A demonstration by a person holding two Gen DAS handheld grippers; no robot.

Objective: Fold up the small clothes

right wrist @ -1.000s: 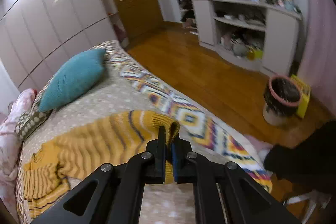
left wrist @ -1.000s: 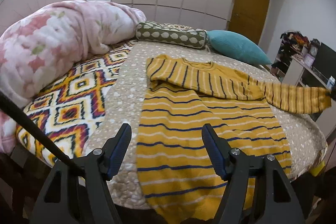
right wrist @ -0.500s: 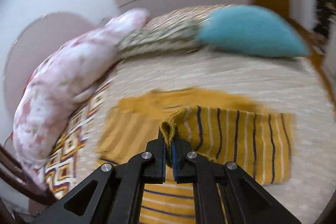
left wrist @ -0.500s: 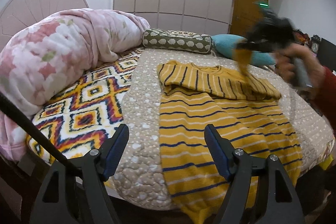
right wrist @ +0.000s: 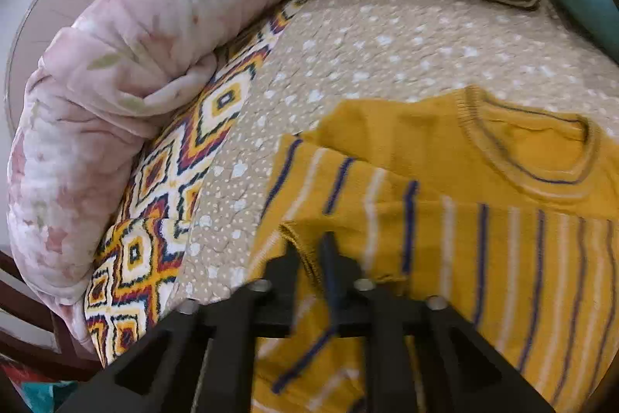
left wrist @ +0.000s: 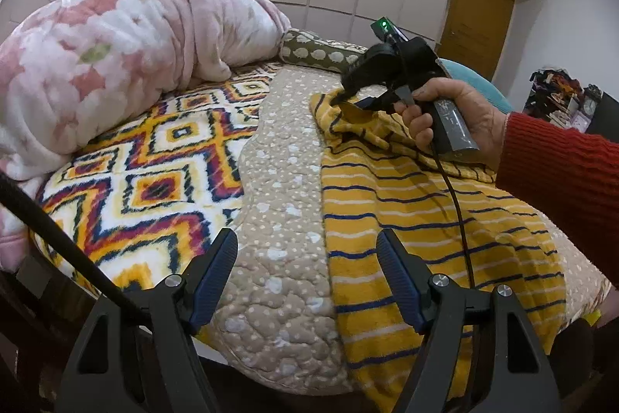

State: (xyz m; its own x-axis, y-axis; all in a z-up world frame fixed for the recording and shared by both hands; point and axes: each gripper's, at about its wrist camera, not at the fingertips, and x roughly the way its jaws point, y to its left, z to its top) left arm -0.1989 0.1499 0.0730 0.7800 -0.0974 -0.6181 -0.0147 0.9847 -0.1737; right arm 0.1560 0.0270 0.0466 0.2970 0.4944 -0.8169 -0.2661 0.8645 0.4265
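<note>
My yellow striped sweater (left wrist: 425, 227) lies flat on the bed (left wrist: 286, 180), long axis running twelve to six. My right gripper (right wrist: 309, 258) has just been opening, the sleeve cuff (right wrist: 305, 242) loose between its jaws at the sweater's top. My left gripper (left wrist: 307, 269) hangs wide and empty, nearer the hem at its four o'clock.

Left gripper (left wrist: 307, 275): black angular plastic frame, two fingers faced with ribbed dark-blue pads (left wrist: 216, 271), silver round screws (left wrist: 173, 280) at the finger pivots, black cable (left wrist: 58, 239) crossing lower left. Right gripper (right wrist: 311, 258): same black frame, blue pad faces, silver screws, blurred in its own view. From the left wrist view its black housing carries a green LED (left wrist: 383, 24), a grey handle, a thin black cable. Red ribbed knit sleeve (left wrist: 561, 165) on the person's right arm.
</note>
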